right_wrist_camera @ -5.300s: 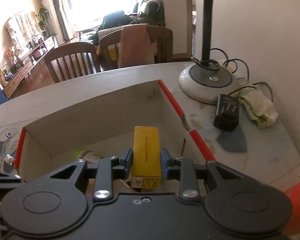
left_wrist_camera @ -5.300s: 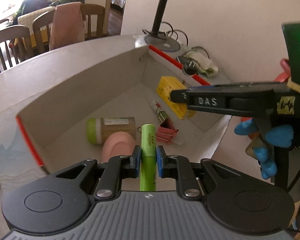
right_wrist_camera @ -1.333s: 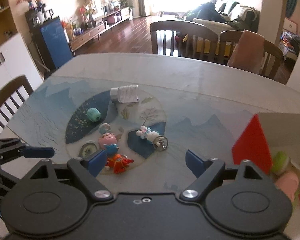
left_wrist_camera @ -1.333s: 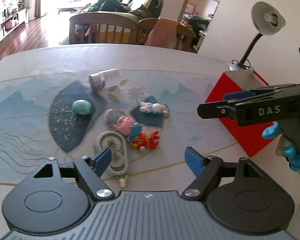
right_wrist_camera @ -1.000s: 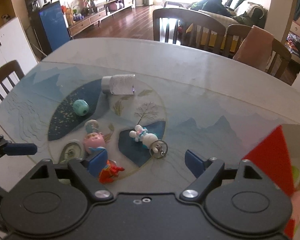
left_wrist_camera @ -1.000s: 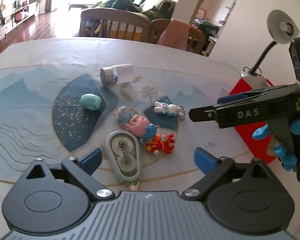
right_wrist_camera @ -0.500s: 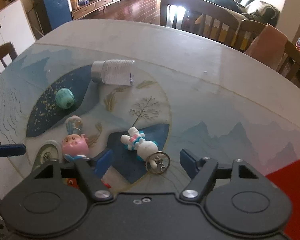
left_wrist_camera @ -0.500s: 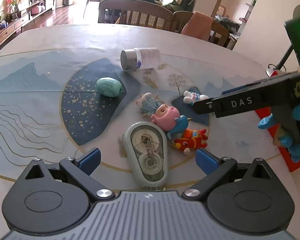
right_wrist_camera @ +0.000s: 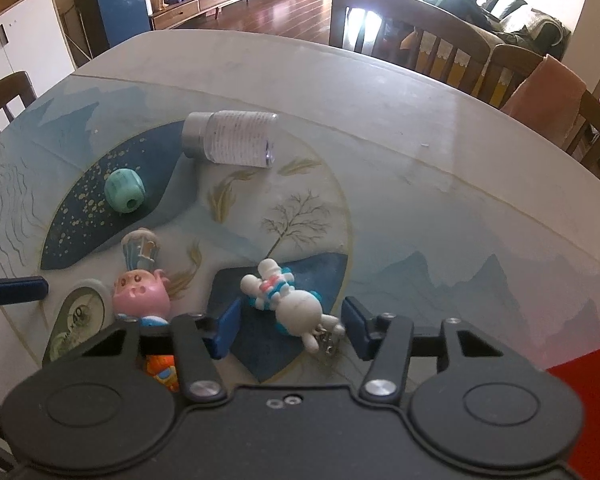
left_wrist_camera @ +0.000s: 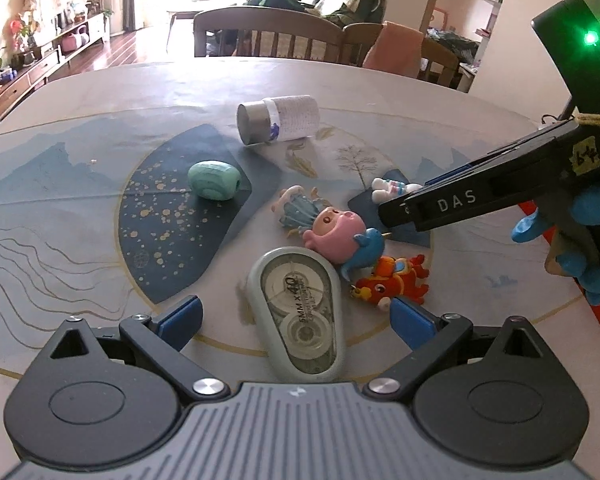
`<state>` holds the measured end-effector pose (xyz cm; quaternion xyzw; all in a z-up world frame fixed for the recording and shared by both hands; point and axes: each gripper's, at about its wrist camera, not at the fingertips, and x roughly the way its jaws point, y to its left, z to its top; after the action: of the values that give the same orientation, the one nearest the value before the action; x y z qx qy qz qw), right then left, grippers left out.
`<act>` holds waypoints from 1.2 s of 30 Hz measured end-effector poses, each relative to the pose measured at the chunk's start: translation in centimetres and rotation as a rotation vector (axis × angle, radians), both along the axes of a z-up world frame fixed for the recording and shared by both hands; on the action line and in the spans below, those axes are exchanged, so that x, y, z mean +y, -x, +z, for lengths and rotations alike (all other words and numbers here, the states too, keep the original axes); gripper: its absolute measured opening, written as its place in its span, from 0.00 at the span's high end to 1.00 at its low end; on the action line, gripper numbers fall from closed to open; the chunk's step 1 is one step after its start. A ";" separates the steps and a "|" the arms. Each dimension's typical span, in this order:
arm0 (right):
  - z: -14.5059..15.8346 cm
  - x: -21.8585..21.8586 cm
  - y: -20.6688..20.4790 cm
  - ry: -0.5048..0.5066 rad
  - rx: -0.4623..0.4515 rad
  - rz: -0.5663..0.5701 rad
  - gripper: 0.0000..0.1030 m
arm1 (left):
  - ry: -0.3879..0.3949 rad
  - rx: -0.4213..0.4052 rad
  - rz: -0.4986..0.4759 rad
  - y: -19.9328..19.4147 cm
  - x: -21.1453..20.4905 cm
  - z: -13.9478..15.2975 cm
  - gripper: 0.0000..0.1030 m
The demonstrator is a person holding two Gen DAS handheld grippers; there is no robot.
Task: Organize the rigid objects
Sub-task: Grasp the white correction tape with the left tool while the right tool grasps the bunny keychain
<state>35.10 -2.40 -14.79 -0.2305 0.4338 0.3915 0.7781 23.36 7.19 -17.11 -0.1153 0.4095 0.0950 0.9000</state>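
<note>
My left gripper (left_wrist_camera: pixel 296 316) stands open over a grey correction-tape dispenser (left_wrist_camera: pixel 298 316), which lies between its blue pads without touching them. My right gripper (right_wrist_camera: pixel 292 326) straddles a white rabbit keychain figure (right_wrist_camera: pixel 288 304); its jaws are closing, with gaps still on both sides of the figure. The right gripper (left_wrist_camera: pixel 384 210) also reaches in from the right in the left wrist view, above that rabbit (left_wrist_camera: pixel 392 189). Close by lie a pink pig figure (left_wrist_camera: pixel 336 232), a red-orange dragon toy (left_wrist_camera: pixel 392 282), a teal egg-shaped object (left_wrist_camera: pixel 216 180) and a silver-capped white bottle (left_wrist_camera: pixel 278 119) on its side.
The round table (right_wrist_camera: pixel 420 152) has a blue painted mat. A red box corner (right_wrist_camera: pixel 580 384) sits at the lower right. Wooden chairs (right_wrist_camera: pixel 412 36) stand behind the far edge, one (right_wrist_camera: pixel 4 104) at the left.
Both grippers have sunk toward the table. The right gripper moved onto the rabbit and its jaws narrowed around it. The left gripper came over the tape dispenser, jaws still wide.
</note>
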 end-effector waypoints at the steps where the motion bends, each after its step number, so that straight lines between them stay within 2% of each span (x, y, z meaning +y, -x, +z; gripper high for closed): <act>1: 0.0 0.0 0.0 -0.002 -0.001 -0.001 0.49 | -0.002 -0.001 0.006 0.0 0.0 0.0 0.03; 6: 0.0 -0.1 0.3 -0.005 -0.006 0.001 0.52 | -0.004 -0.007 0.015 0.1 0.2 0.1 0.13; 11: 0.1 -0.3 0.9 -0.009 -0.008 0.002 0.53 | -0.007 -0.009 0.018 0.1 0.2 0.4 0.38; 15: 0.2 -0.5 1.6 -0.012 -0.004 -0.008 0.53 | 0.001 -0.008 0.015 0.0 0.3 0.5 0.50; 23: 1.0 -1.8 3.2 -0.042 0.028 -0.048 0.54 | 0.011 0.004 0.011 0.1 0.3 0.7 0.50; 24: 1.2 -2.1 3.4 -0.049 0.035 -0.058 0.60 | 0.014 0.006 0.010 0.1 0.3 0.7 0.50; 25: 1.3 -2.4 3.5 -0.053 0.041 -0.066 0.69 | 0.019 0.007 0.008 0.2 0.3 0.7 0.50; 27: 1.6 -2.8 3.9 -0.057 0.065 -0.081 0.70 | 0.030 0.010 0.007 0.5 0.3 0.7 0.50; 31: 1.8 -3.5 5.0 -0.045 0.056 -0.076 0.70 | 0.040 0.013 0.001 1.1 0.3 0.8 0.50; 36: 2.7 -4.8 5.8 -0.074 0.069 -0.123 0.70 | 0.058 0.021 0.006 1.7 0.4 0.9 0.50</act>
<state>29.34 -7.17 -12.05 -0.1610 0.4588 0.3665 0.7933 21.64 7.63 -16.18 -0.1417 0.4209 0.0872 0.8917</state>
